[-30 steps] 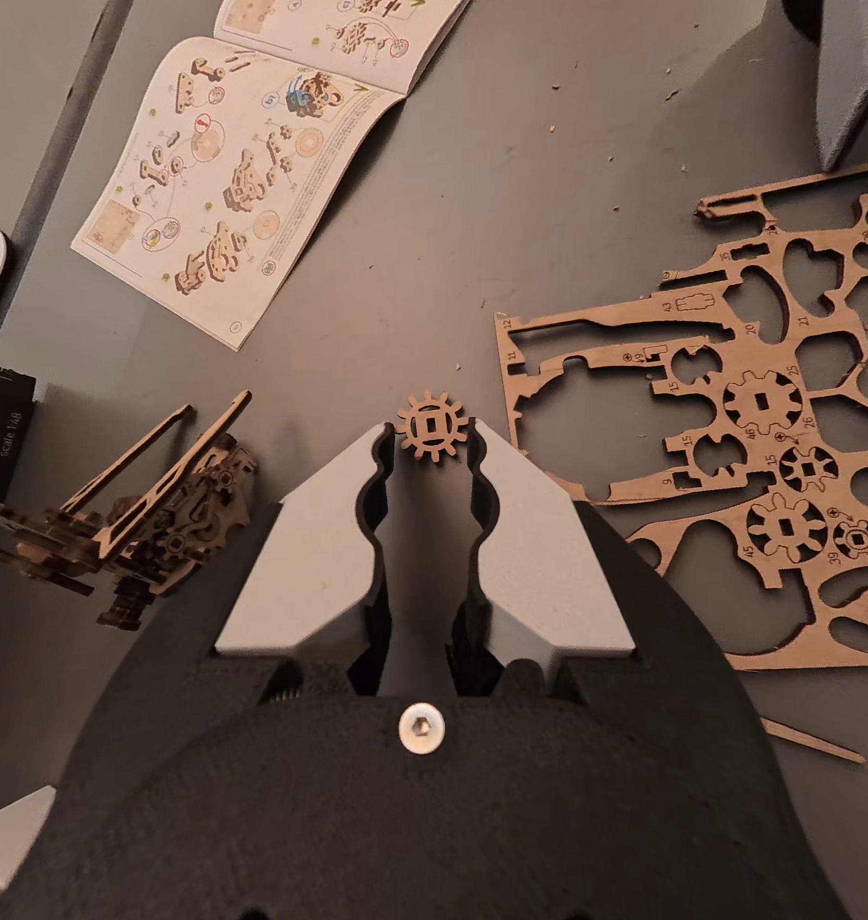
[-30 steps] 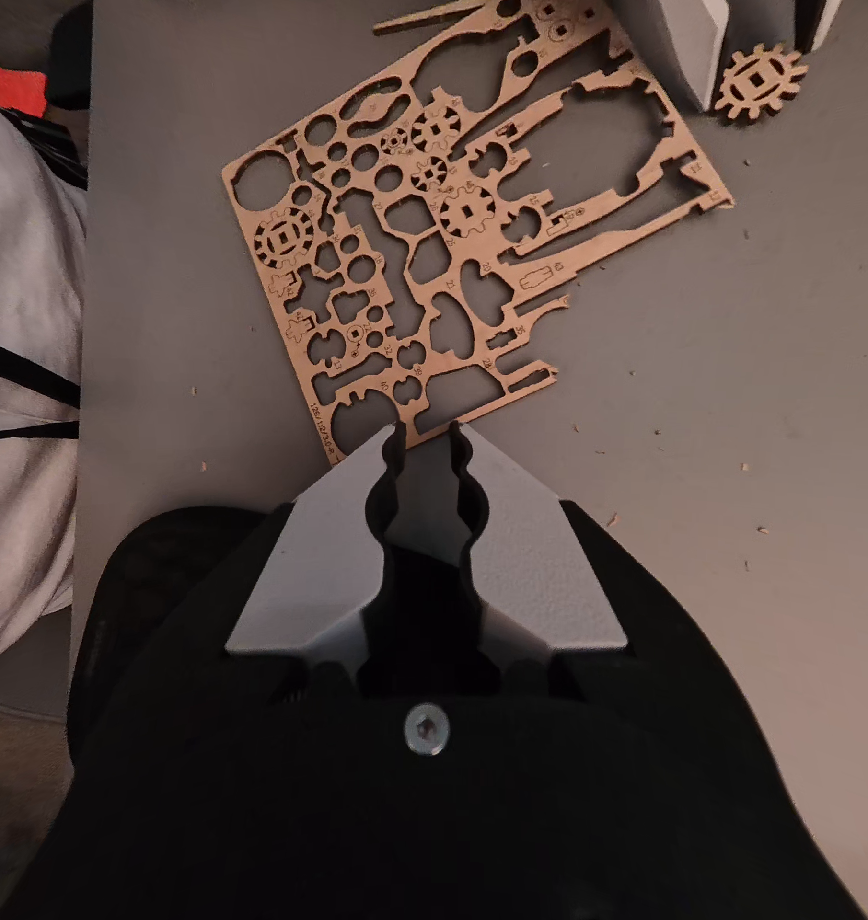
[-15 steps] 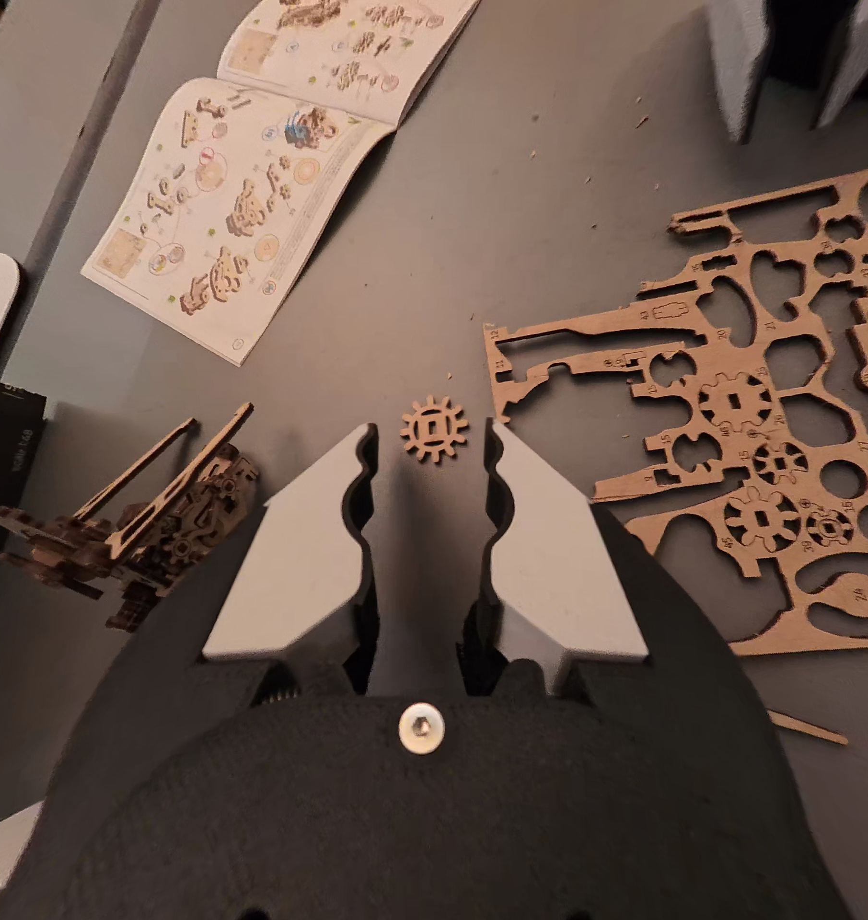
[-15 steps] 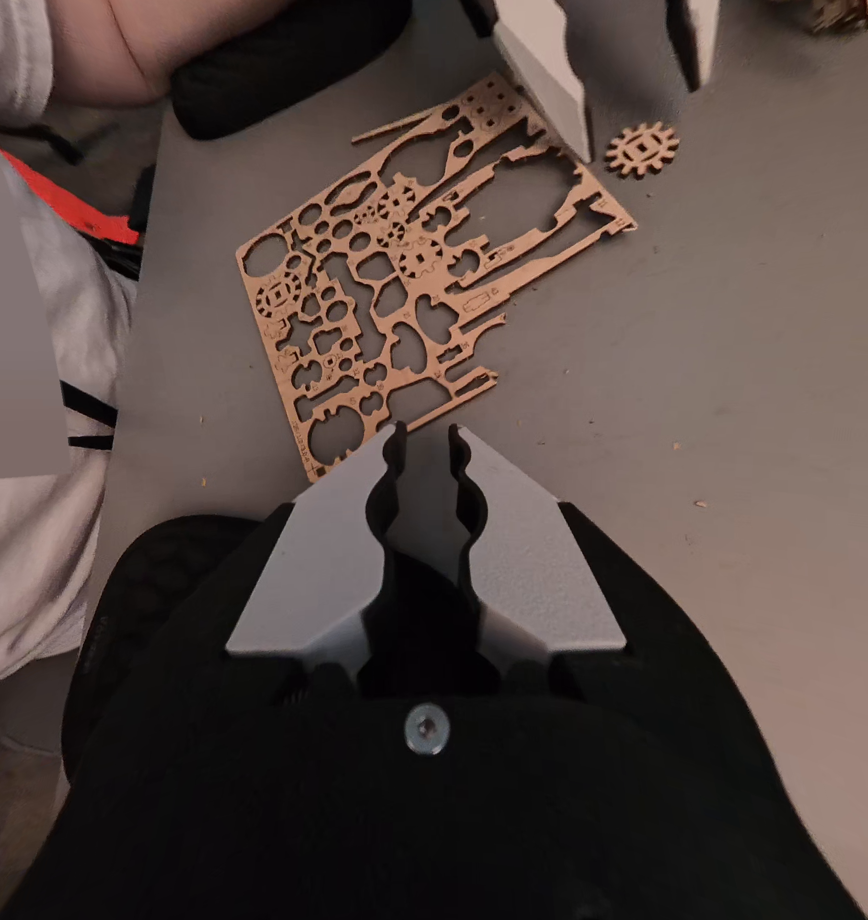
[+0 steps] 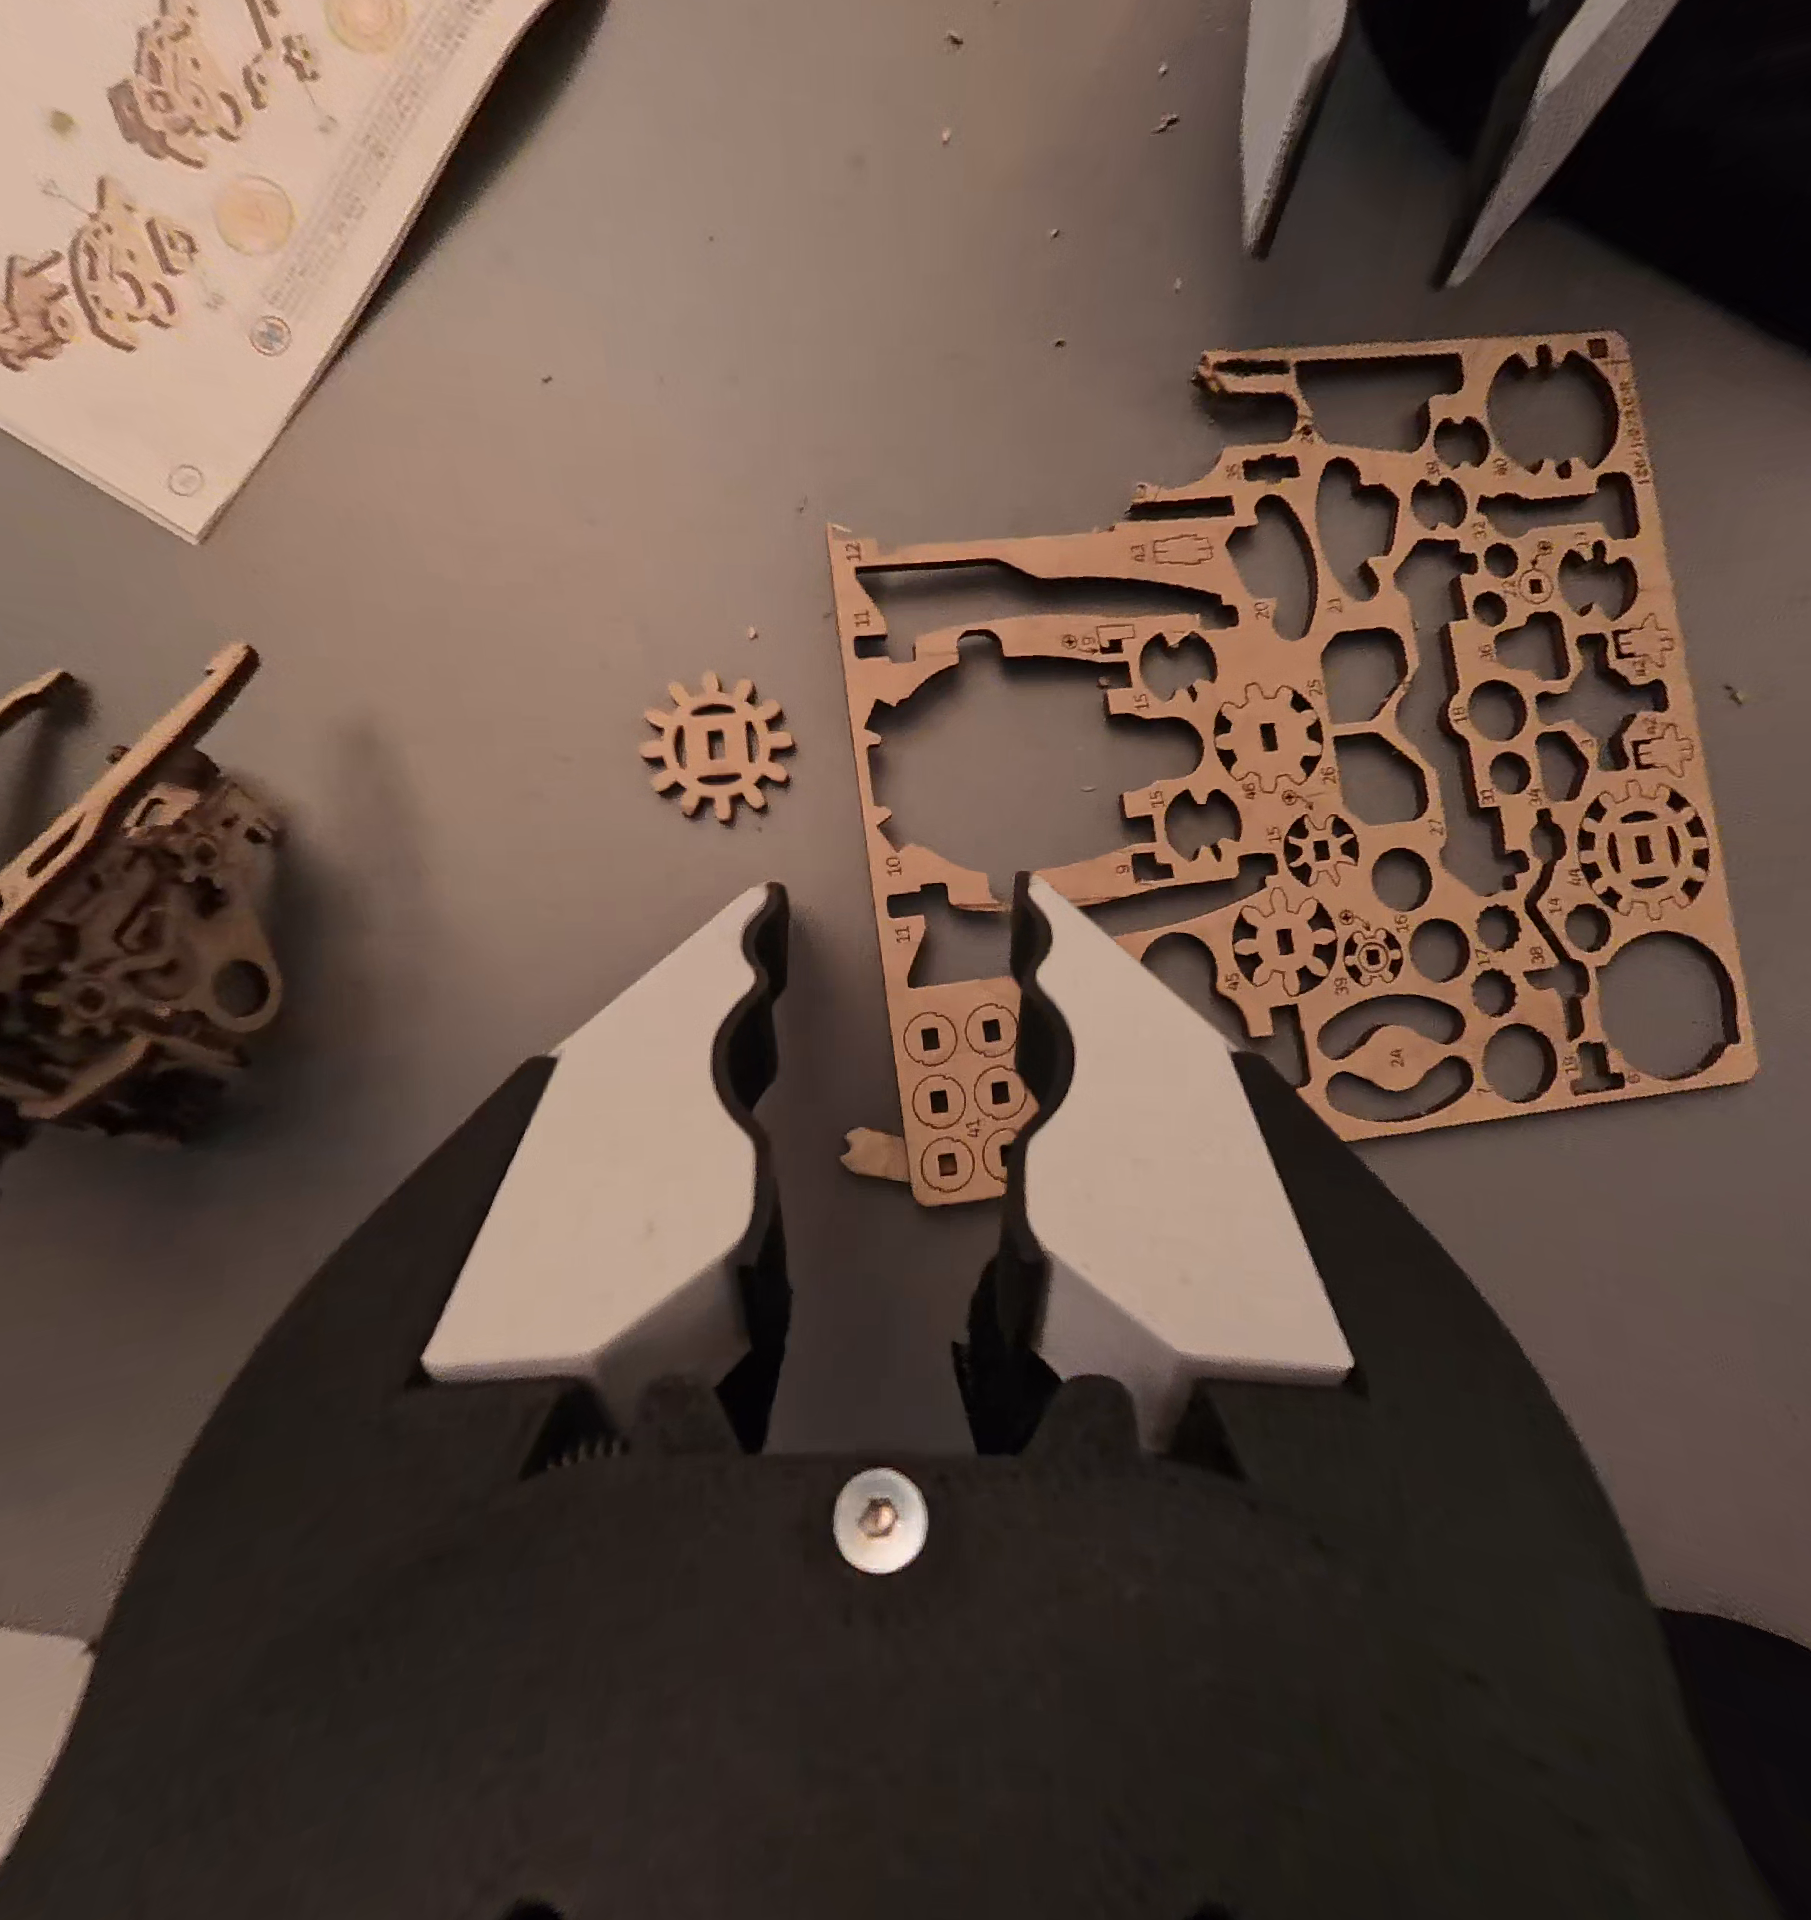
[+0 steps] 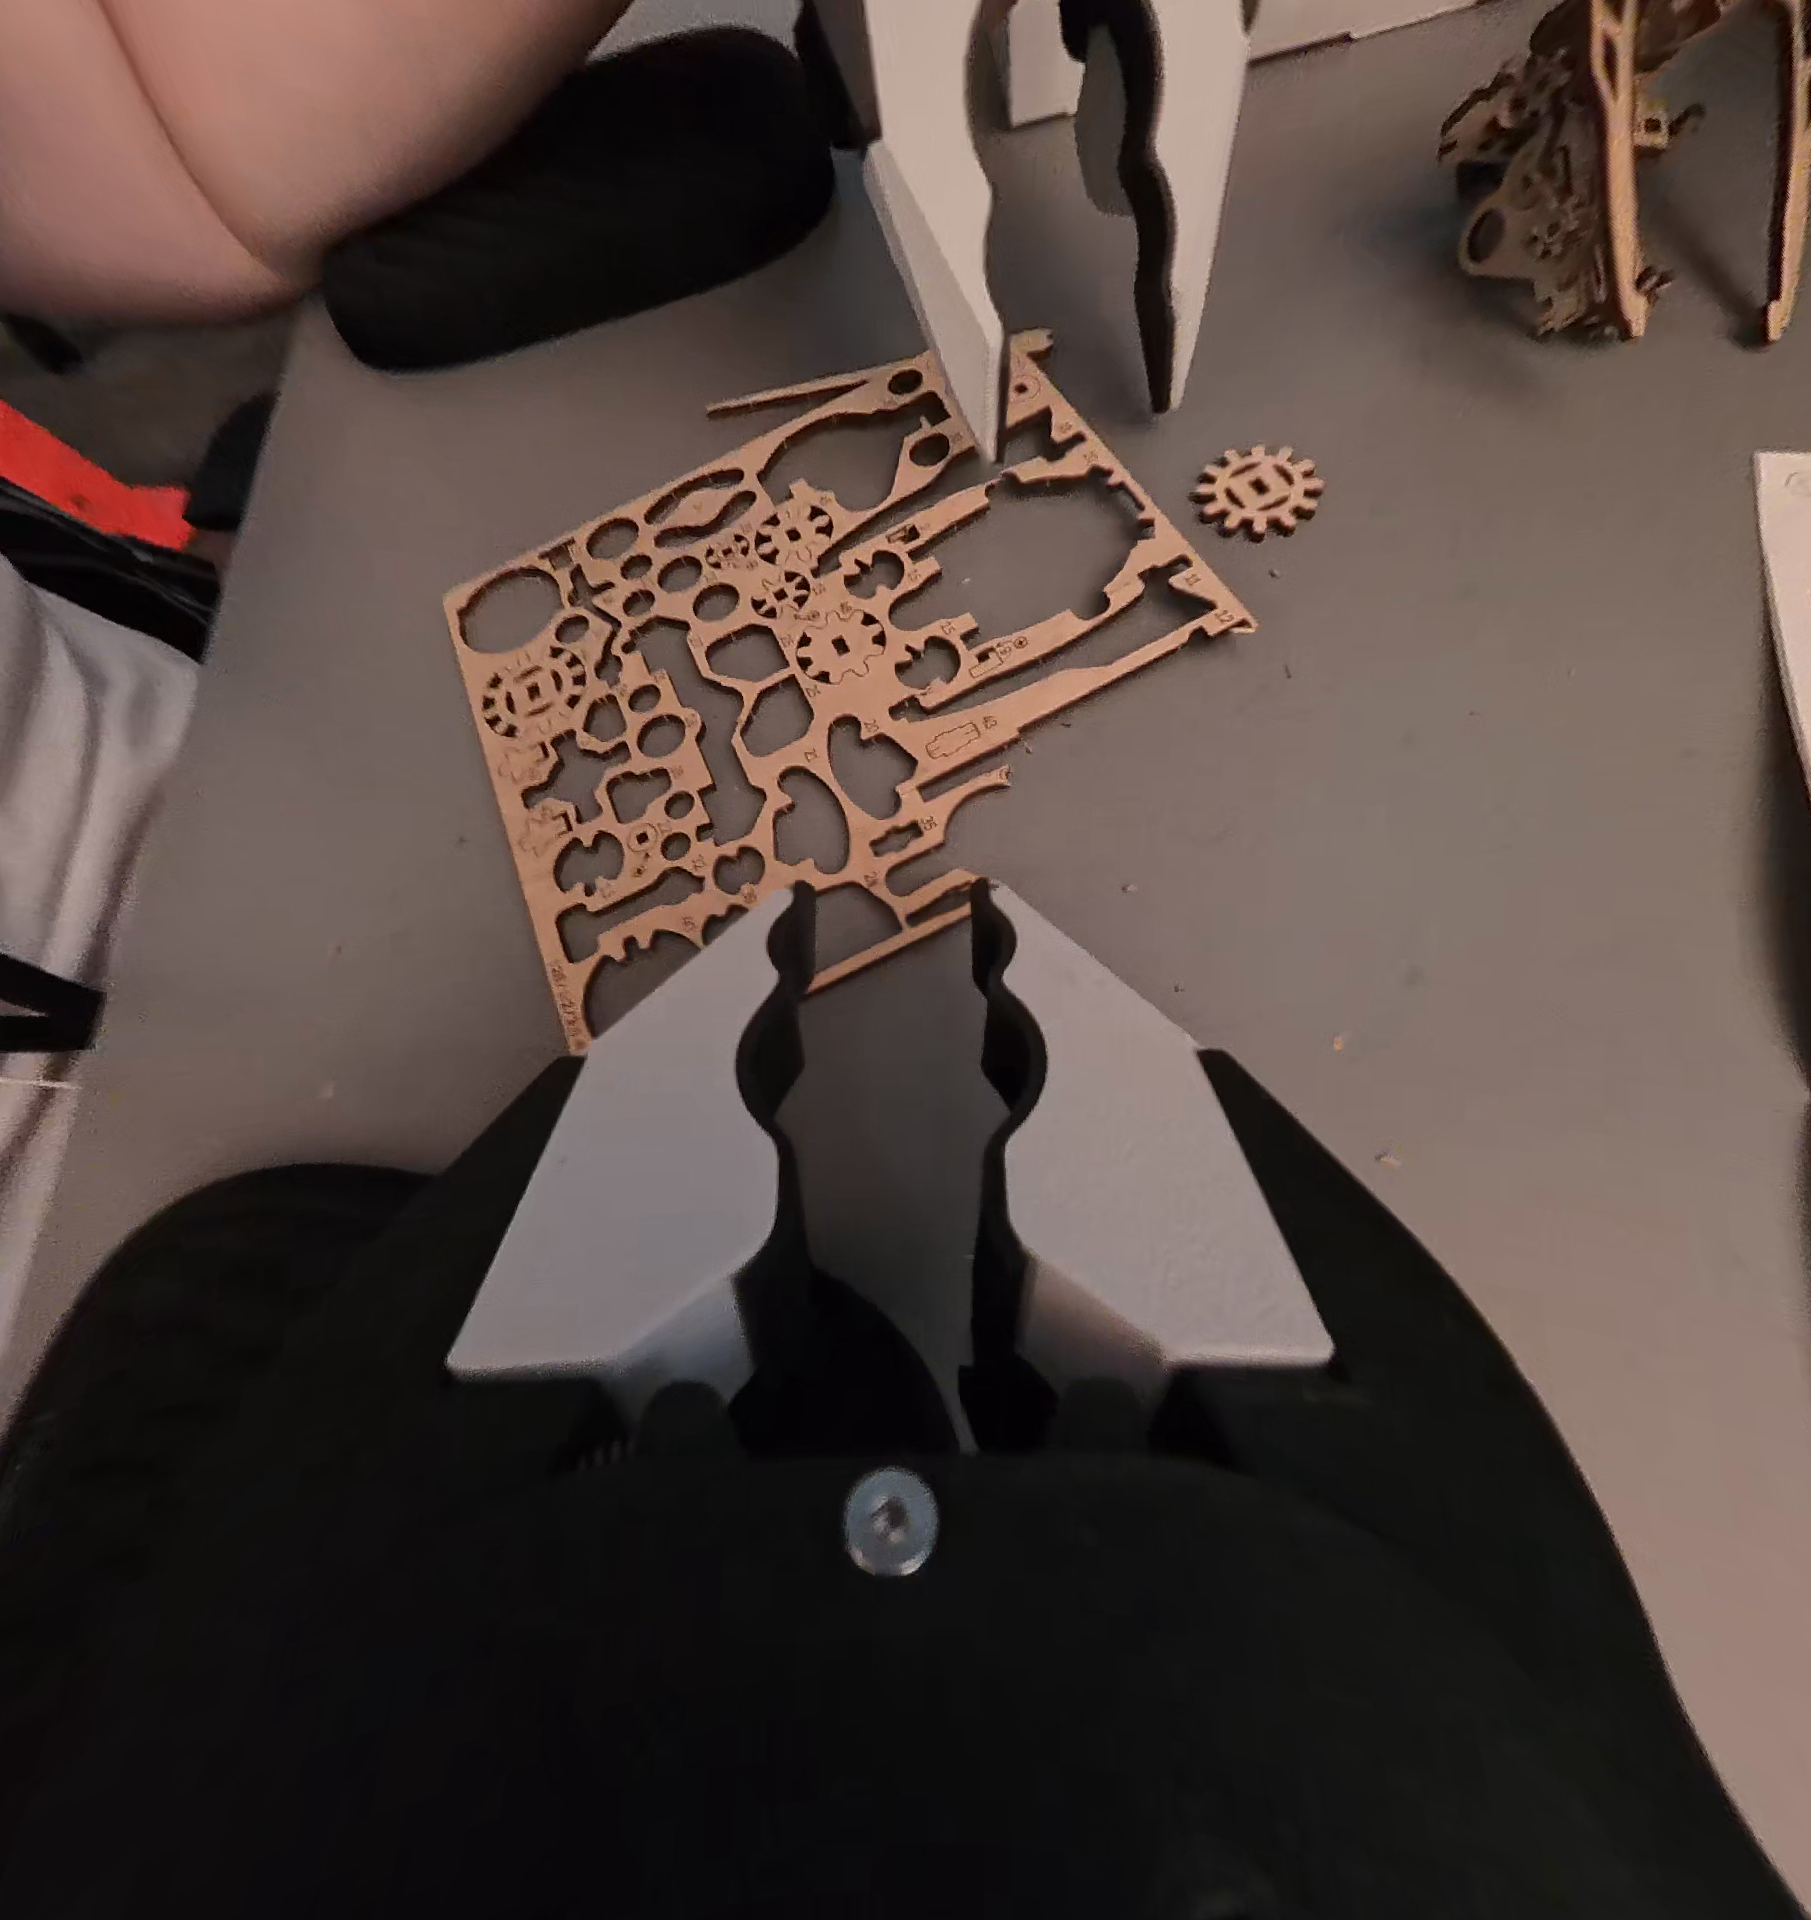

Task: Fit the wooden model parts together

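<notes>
Wooden gear (image 5: 717, 746): lay flat on the grey table (image 5: 568, 436), loose, just left of the punched parts sheet (image 5: 1296, 790); held by neither tool; part-built wooden model (image 5: 101, 935) stood well left of the gear; instruction booklet (image 5: 153, 208) lay beyond the gear, to its left; left gripper (image 5: 896, 904): fingers spread wide, empty, over the sheet's near corner; right gripper (image 6: 890, 904): fingers parted, empty, above the sheet's opposite edge.

Dim, warm indoor light, both views.
Soft shadows on grey table (image 5: 568, 468); wide-angle bending at edges; booklet (image 5: 132, 208) corner blurred; black gripper bodies lose detail; no glare.
</notes>
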Demonstrator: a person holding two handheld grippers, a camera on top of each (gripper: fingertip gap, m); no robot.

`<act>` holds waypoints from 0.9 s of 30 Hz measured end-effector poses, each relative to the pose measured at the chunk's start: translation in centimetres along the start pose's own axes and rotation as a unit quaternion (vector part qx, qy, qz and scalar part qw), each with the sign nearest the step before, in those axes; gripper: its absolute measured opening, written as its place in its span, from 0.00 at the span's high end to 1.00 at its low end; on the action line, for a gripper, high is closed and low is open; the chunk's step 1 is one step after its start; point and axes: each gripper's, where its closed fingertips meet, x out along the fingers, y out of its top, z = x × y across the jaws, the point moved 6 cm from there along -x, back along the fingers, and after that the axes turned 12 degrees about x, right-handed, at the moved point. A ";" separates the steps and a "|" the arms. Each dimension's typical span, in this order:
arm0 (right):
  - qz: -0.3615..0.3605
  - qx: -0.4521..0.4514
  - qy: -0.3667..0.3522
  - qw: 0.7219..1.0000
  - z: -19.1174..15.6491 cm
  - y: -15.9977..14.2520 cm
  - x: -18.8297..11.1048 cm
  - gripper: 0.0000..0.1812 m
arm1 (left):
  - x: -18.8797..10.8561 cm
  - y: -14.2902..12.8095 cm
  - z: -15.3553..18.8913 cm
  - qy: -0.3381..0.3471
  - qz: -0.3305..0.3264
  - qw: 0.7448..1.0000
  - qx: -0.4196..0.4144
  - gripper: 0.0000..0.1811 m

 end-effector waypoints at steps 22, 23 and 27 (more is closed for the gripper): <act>-0.029 -0.237 -0.068 0.969 -1.4 -1.0 1.5 0.88 | 1.2 0.5 0.2 -0.079 0.073 0.993 -0.050 0.87; -0.027 -0.246 -0.075 0.966 -1.6 -0.9 1.4 0.88 | 1.2 0.4 0.0 -0.082 0.081 0.991 -0.061 0.84; -0.003 -0.296 -0.104 0.949 -2.1 -0.6 0.8 0.88 | 0.5 0.6 -0.3 -0.100 0.119 0.985 -0.076 0.80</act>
